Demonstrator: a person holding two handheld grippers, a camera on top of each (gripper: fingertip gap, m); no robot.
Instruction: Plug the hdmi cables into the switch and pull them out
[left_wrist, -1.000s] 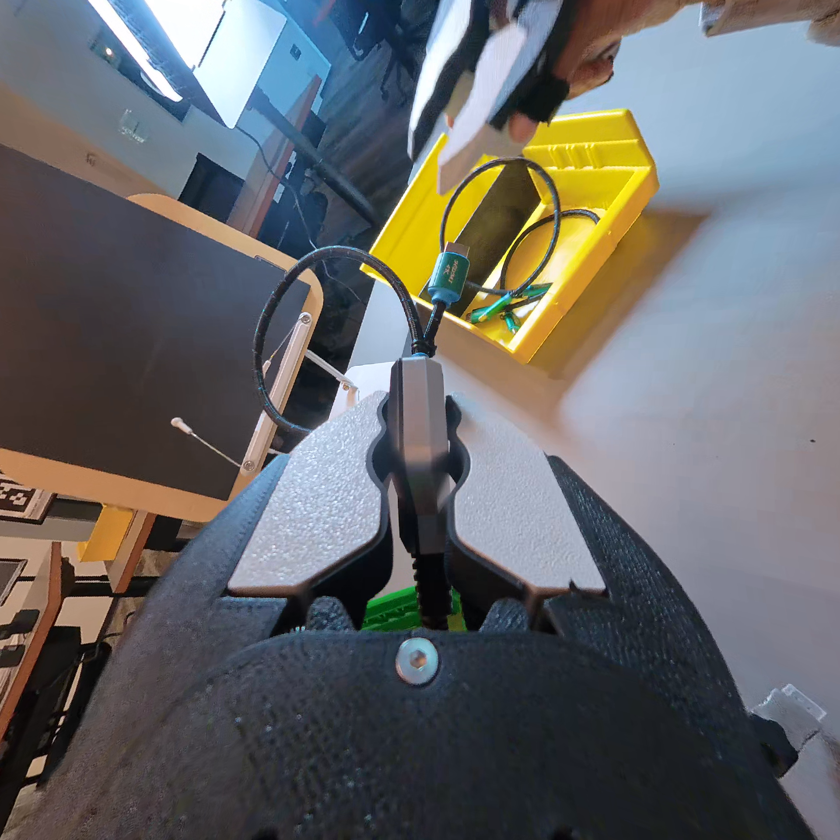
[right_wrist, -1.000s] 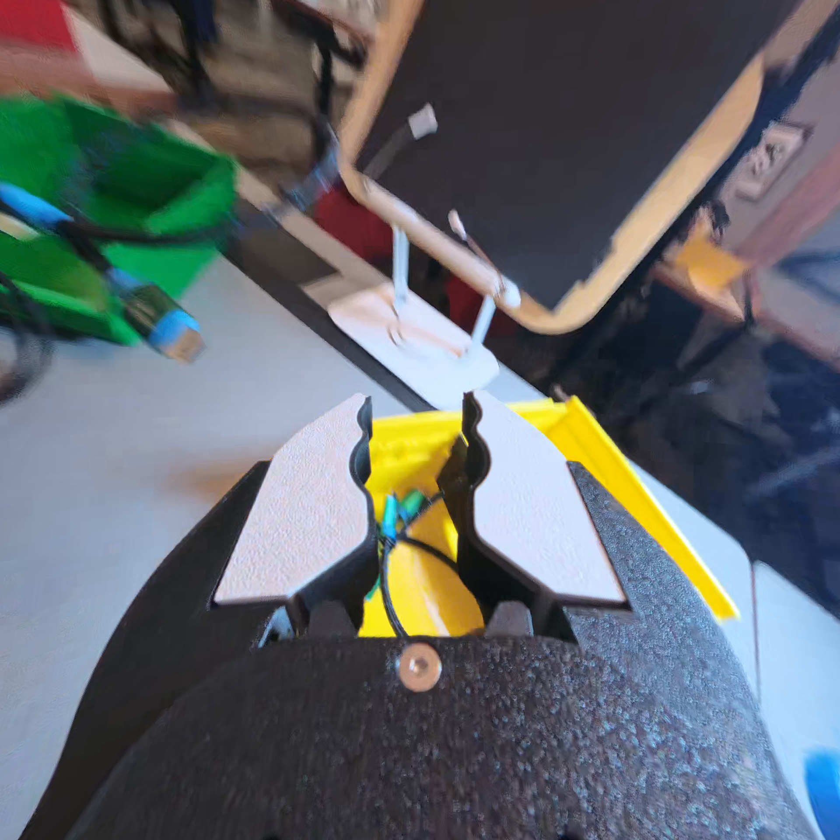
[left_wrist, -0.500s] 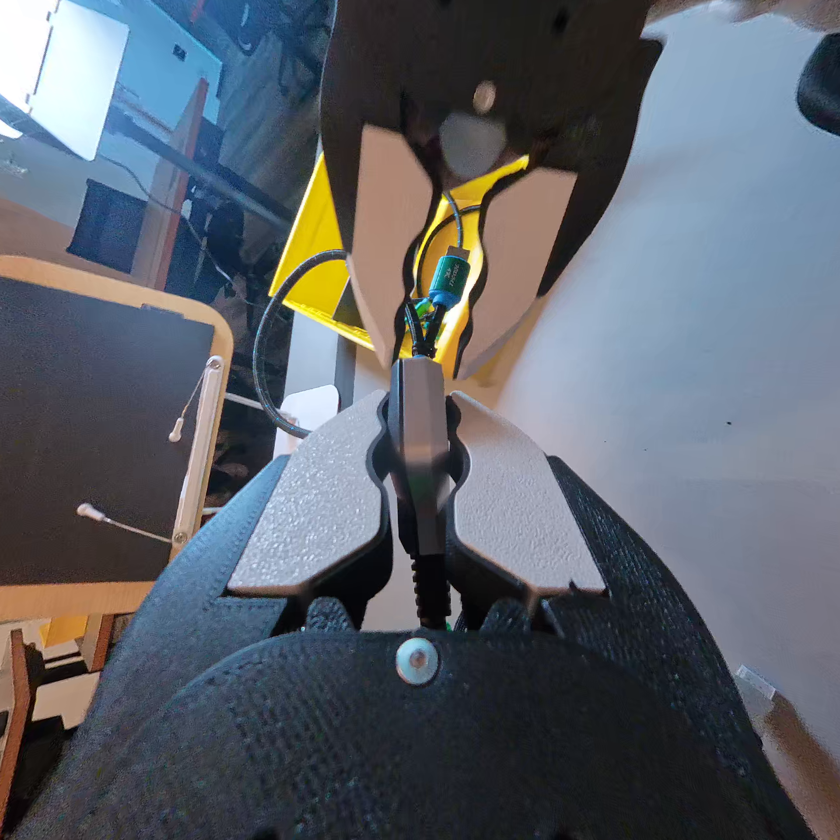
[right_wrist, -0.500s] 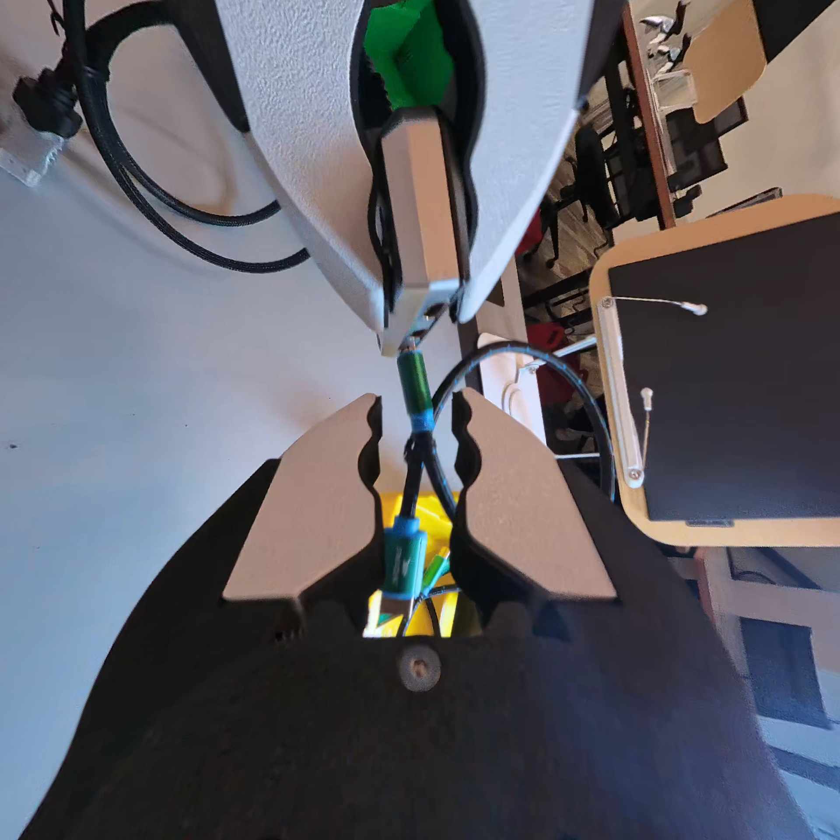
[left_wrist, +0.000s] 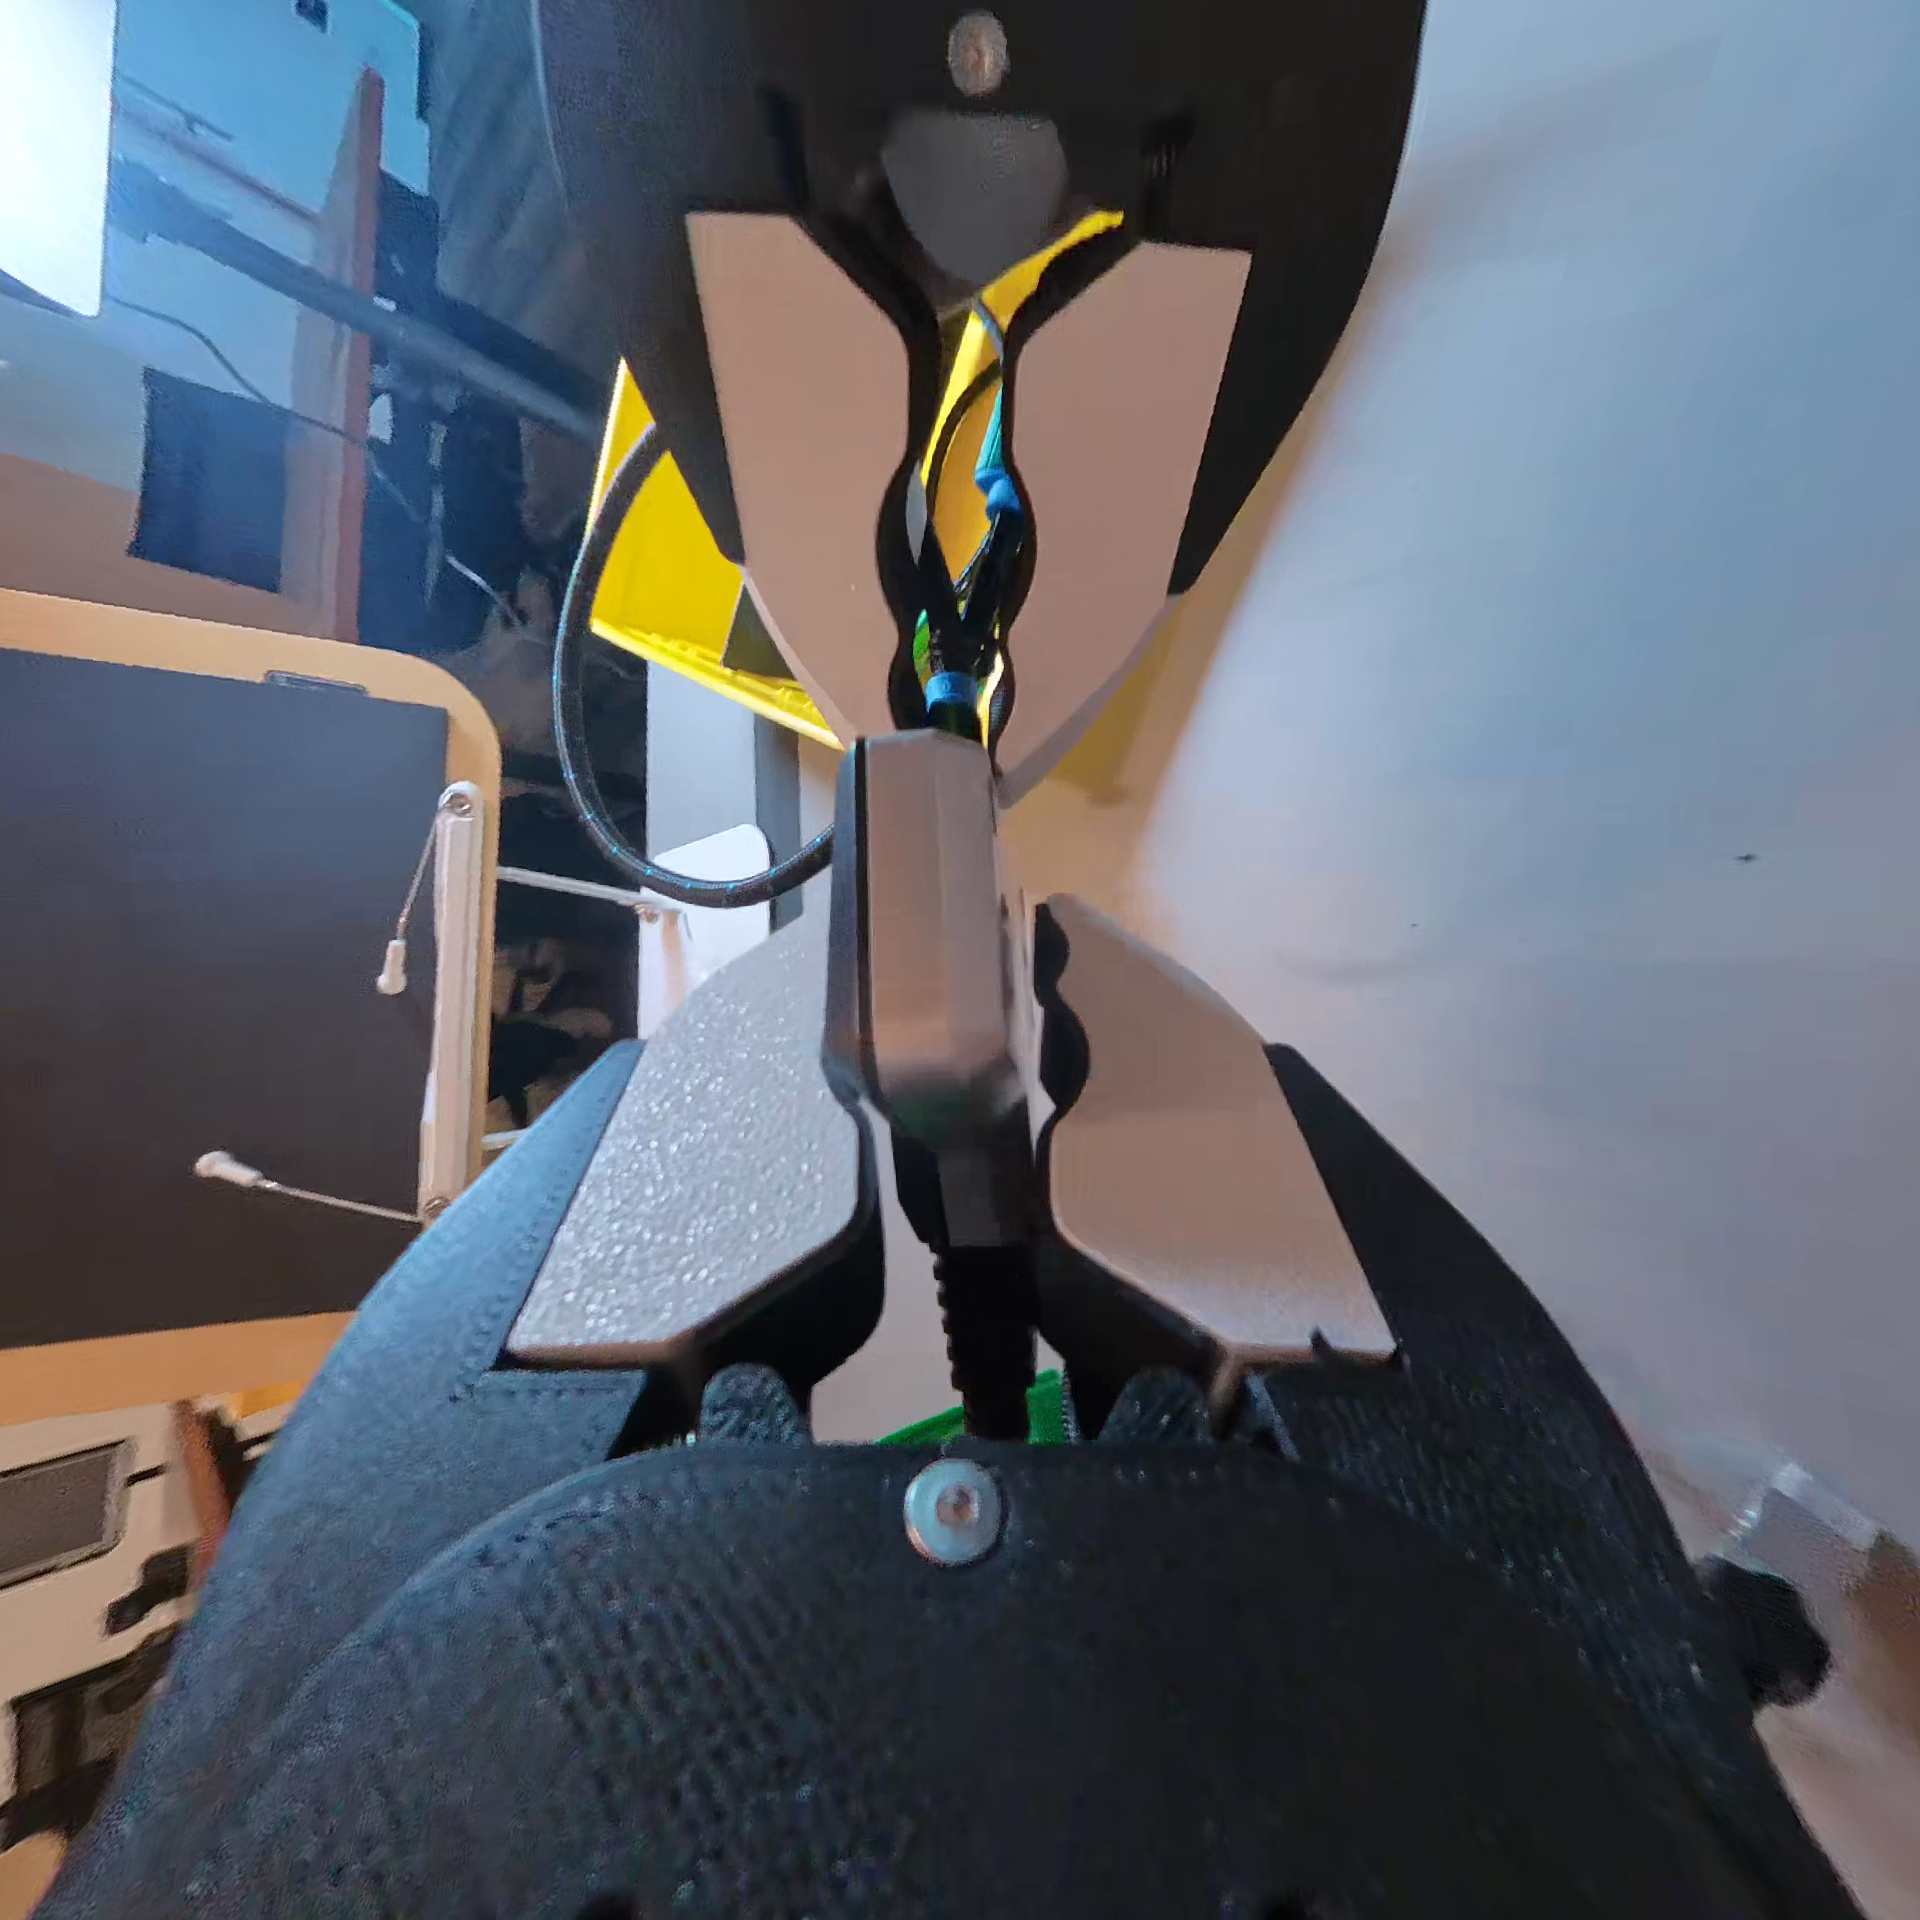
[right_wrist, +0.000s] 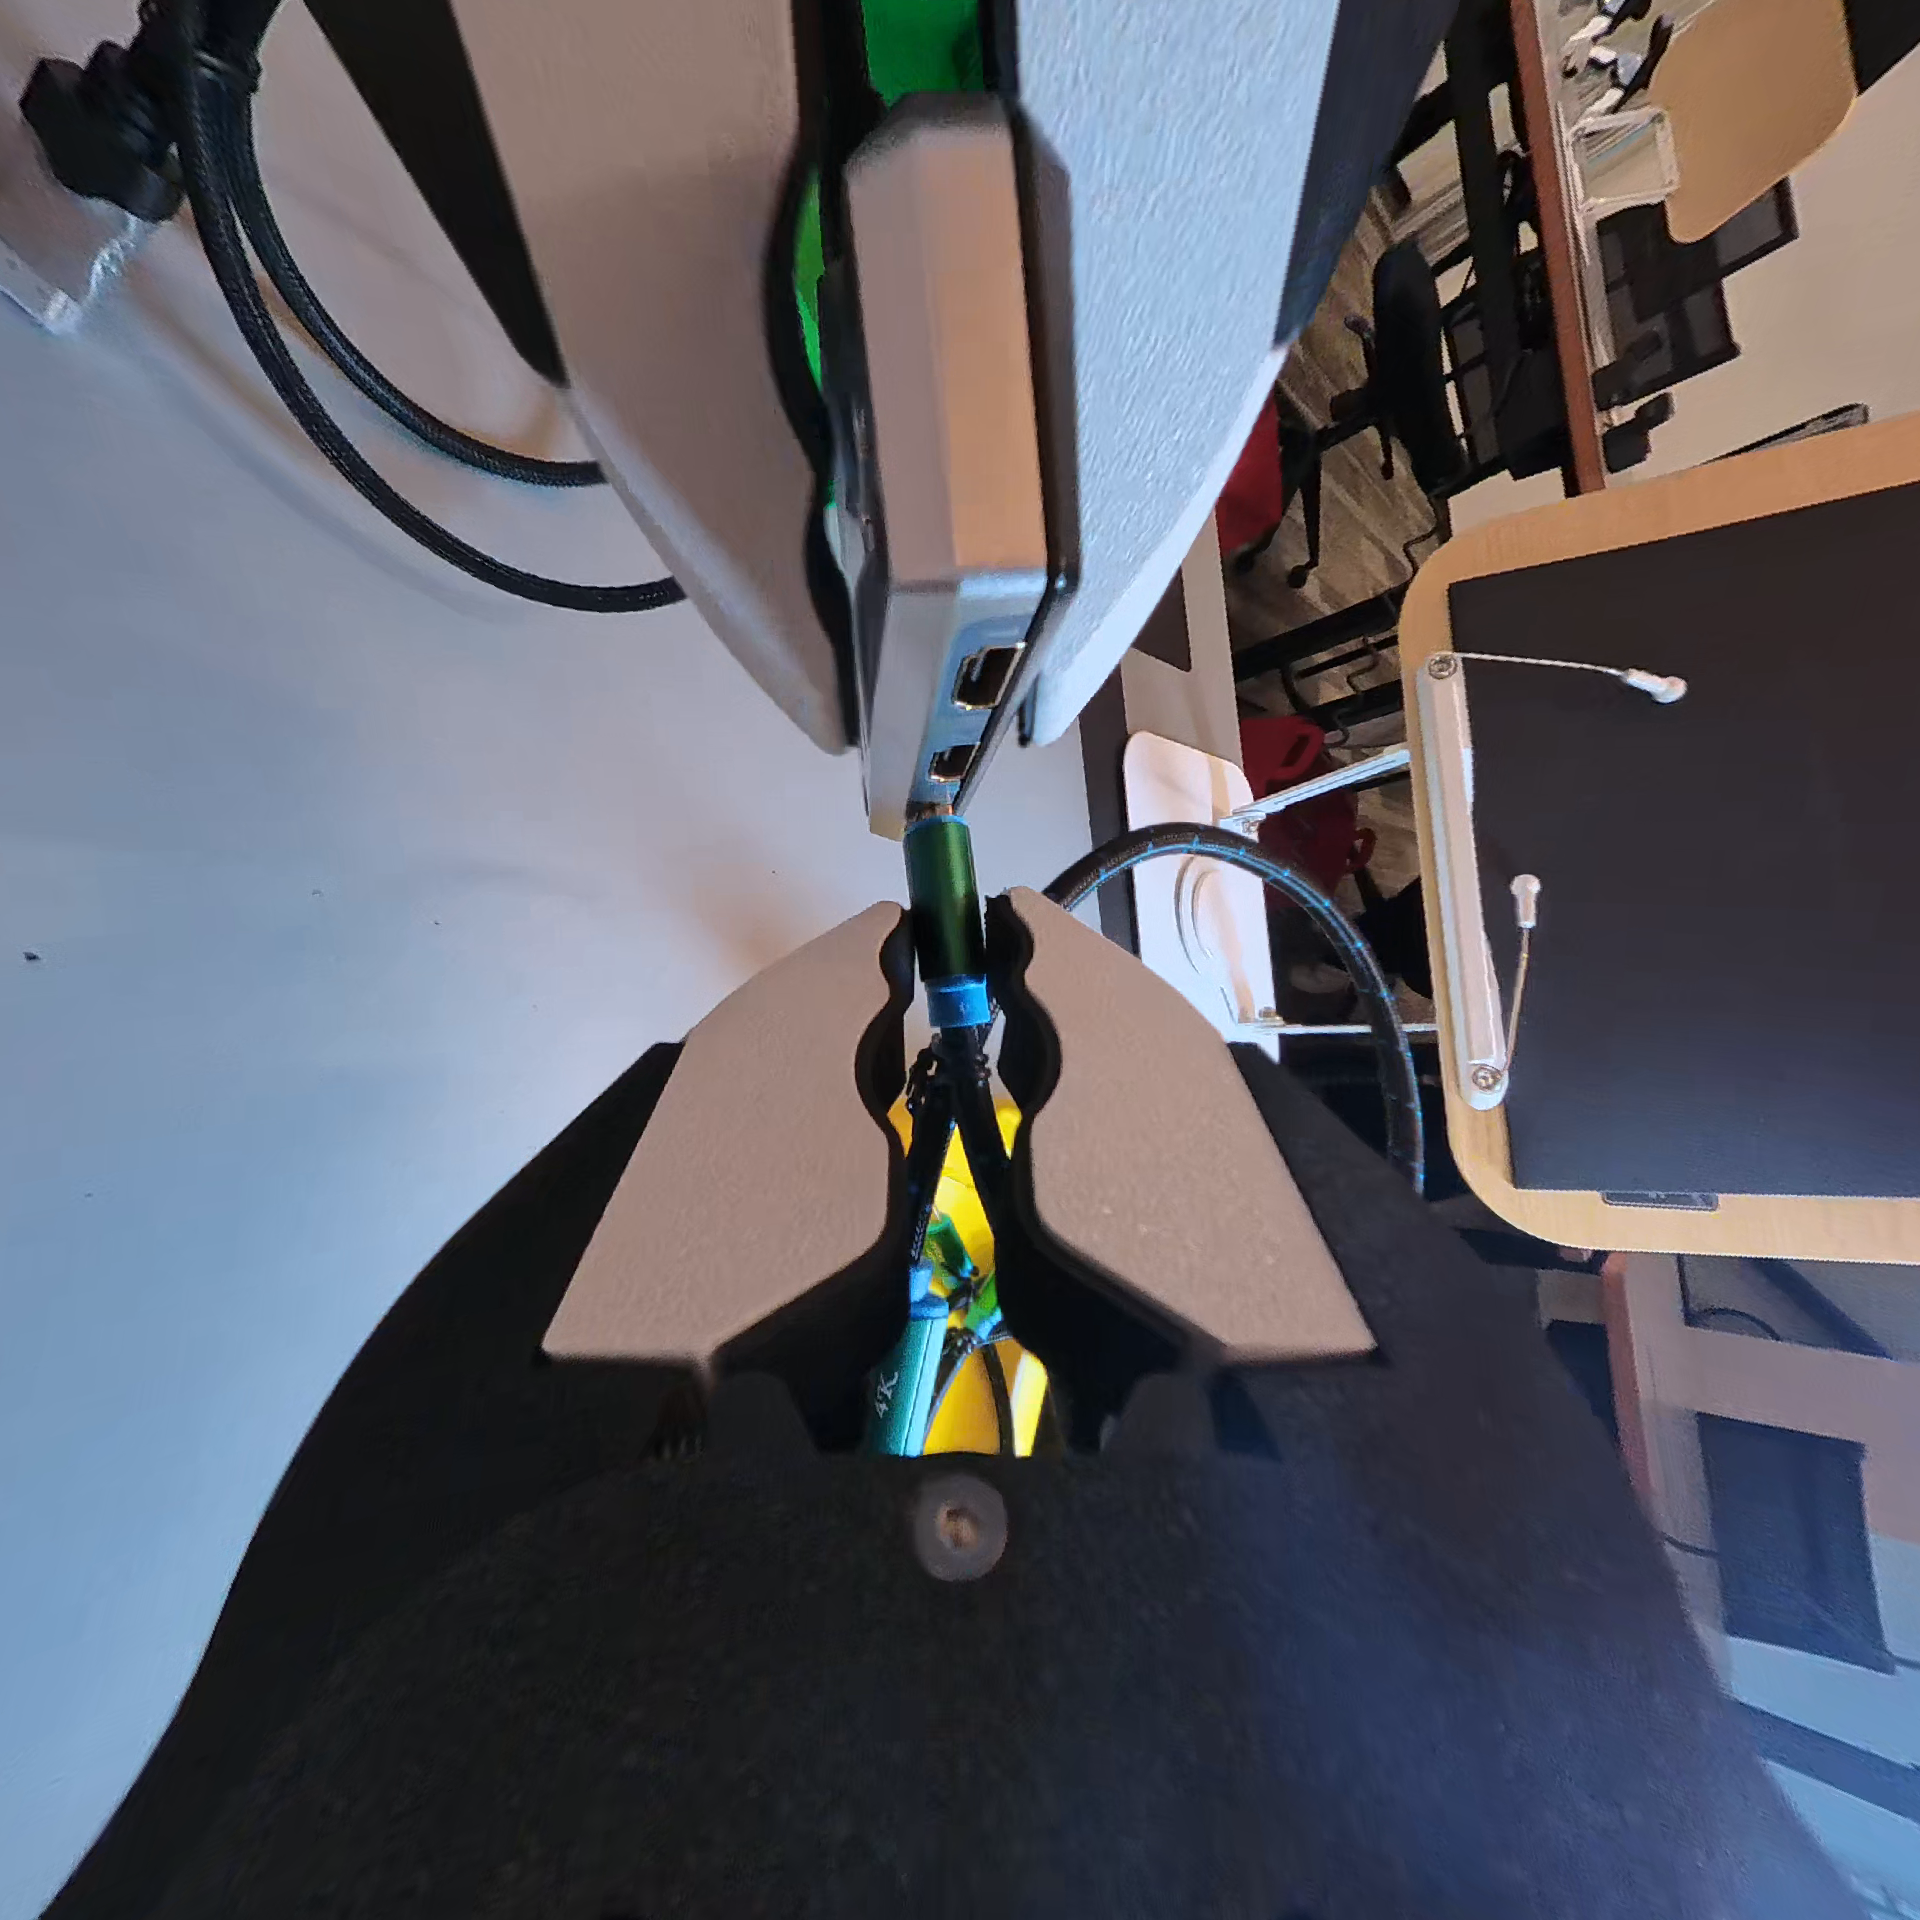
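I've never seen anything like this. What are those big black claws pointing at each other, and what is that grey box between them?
No robot here: a person holds two hand-held grippers, each with a camera looking along its fingers. One picture comes from the left gripper, which is clamped on a grey switch box. The other comes from the right gripper, closed around a green cable plug that sits in one of the box's sockets. So the two views face each other. Below are a pale table, a yellow bin holding more cables, and a black braided cable.
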